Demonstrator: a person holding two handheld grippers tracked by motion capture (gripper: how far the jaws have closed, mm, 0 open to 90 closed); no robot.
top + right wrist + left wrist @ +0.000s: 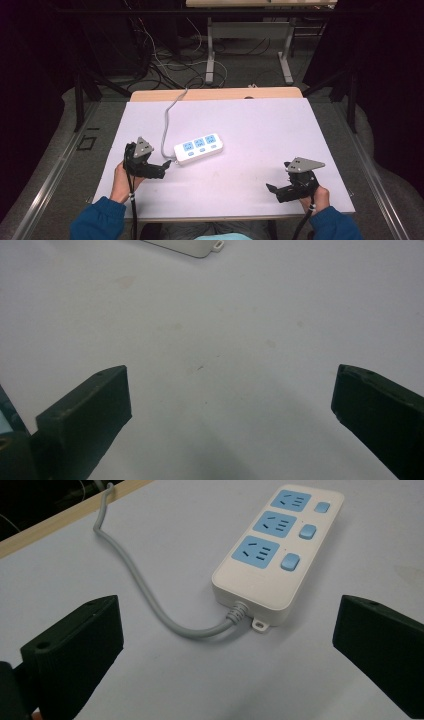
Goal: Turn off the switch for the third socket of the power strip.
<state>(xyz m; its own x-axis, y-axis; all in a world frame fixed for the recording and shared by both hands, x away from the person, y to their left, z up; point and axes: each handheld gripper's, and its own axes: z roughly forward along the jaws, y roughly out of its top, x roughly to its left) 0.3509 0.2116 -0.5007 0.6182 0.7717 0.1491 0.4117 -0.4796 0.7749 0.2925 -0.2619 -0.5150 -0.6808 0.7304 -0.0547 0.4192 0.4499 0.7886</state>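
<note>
Nearest me, the right gripper (274,190) rests low on the table (260,130), fingers spread wide with nothing between them. The left gripper (167,164) also gapes empty, its fingertips just beside the power strip (198,148) lying left of centre. It looks like an approach, before any grasp; next it must close in squarely. The grey cable (169,118) runs off the far edge, its plug unseen.

The high view looks forward and down over the whole table (280,125). Each of the 2 gripper views sits low and close to the tabletop; all 3 share the power strip (198,148) (277,550) (187,246).
</note>
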